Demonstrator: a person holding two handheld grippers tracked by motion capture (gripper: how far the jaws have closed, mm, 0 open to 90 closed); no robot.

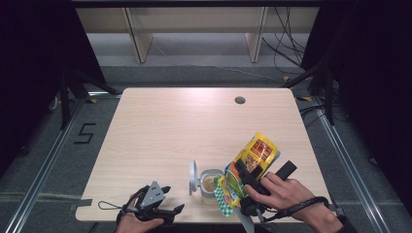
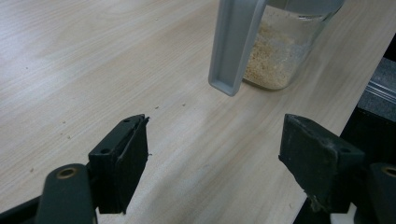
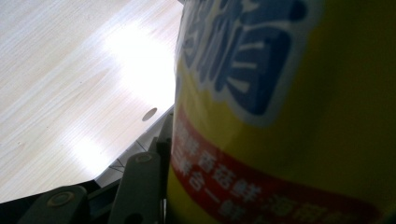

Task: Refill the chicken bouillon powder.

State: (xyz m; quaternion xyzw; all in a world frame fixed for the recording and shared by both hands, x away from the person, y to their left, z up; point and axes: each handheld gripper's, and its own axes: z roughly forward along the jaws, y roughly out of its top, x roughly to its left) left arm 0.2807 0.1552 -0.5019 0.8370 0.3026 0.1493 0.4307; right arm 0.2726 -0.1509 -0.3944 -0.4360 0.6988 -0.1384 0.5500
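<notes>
At the lower left of the high view, the left gripper [image 1: 171, 209] rests at the near edge of the pale wooden surface [image 1: 160, 131], held by a hand [image 1: 138, 224] that comes up from the bottom edge. Its jaws stand spread apart with nothing between them; in the left gripper view they rise from the bottom corners over bare wood, pointing toward the jar.

Just right of it, at lower centre of the high view, stands a clear jar [image 1: 210, 186] with its grey lid [image 1: 193, 177] swung open to the left. The jar holds a layer of pale crumbs [image 2: 268, 58] at the bottom, and a grey handle or lid arm [image 2: 236, 44] hangs down in front of the glass in the left gripper view.

Further right, the right gripper [image 1: 248, 178] pinches a yellow packet [image 1: 255, 154] with red and blue print, tilted with its lower end over the jar's mouth. The person's right hand [image 1: 284, 191], a strap round the wrist, grips the tool at lower right. In the right gripper view the packet's yellow face [image 3: 299, 116] sits pressed against the one visible jaw.

A small round hole [image 1: 239, 100] lies in the surface at upper right.
</notes>
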